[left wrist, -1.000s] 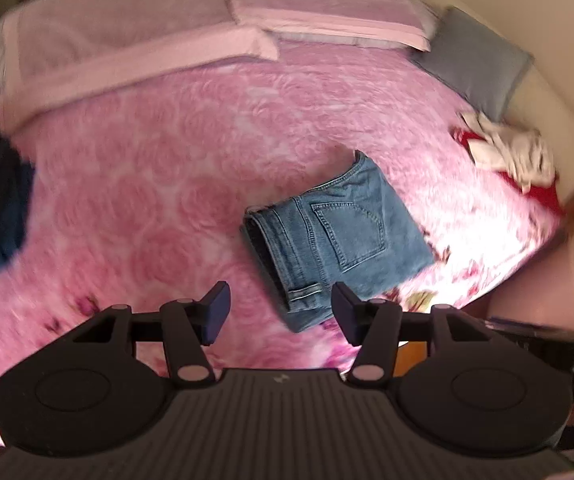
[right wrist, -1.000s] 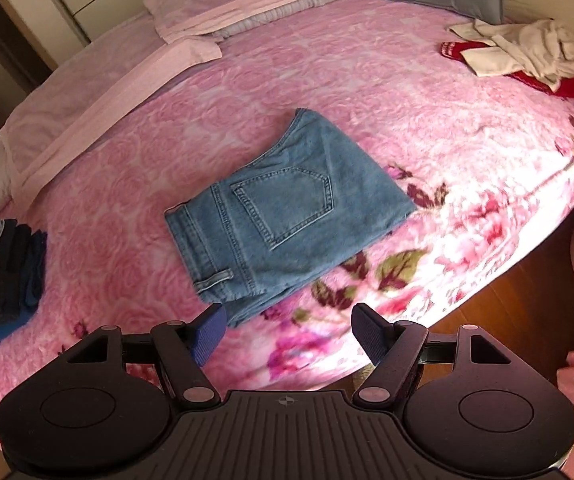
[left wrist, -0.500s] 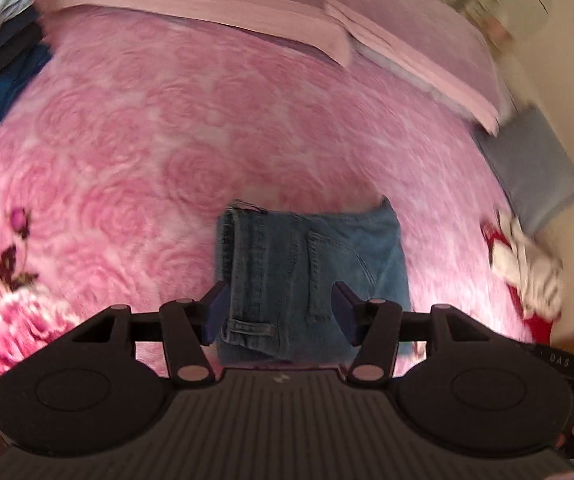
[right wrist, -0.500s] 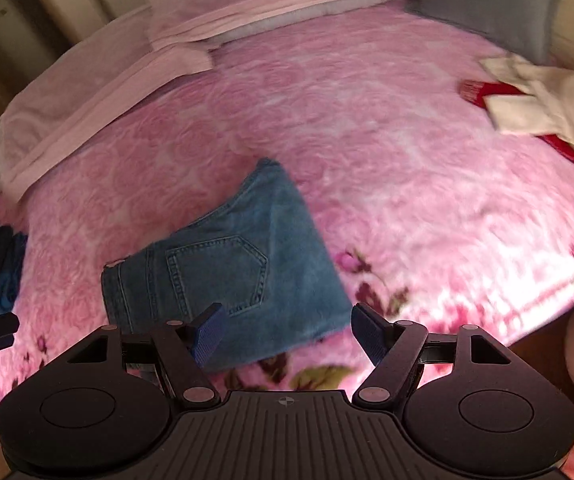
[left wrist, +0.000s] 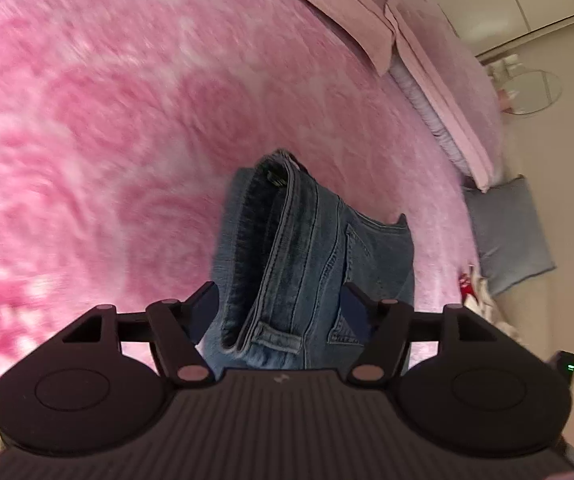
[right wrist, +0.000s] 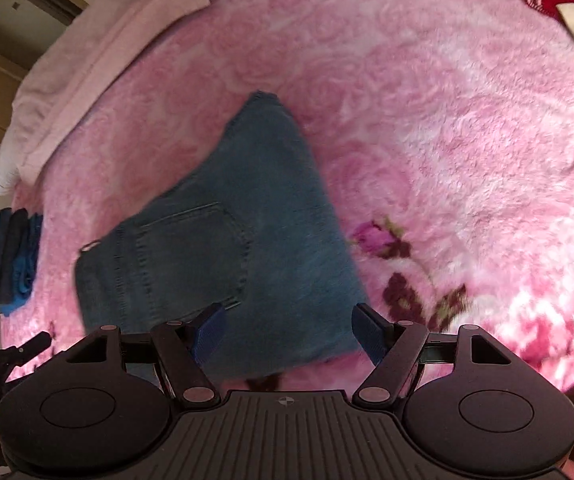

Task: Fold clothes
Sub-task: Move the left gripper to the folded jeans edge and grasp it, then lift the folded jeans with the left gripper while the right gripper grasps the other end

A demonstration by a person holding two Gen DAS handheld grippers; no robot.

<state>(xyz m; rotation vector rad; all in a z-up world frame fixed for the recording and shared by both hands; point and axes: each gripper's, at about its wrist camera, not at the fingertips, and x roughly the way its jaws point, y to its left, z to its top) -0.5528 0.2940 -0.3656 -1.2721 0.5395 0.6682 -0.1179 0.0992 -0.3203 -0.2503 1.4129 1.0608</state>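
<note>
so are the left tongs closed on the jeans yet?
No: the left tongs are open, their pads standing apart on either side of the folded jeans without pinching the denim.

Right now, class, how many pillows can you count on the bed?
3: two pink pillows side by side at the head, and a grey pillow beyond them by the wall. Others may lie out of view.

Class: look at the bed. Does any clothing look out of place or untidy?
Yes. A red and white heap lies crumpled at the bed's far edge, unfolded, unlike the folded jeans and the neat stack.
</note>
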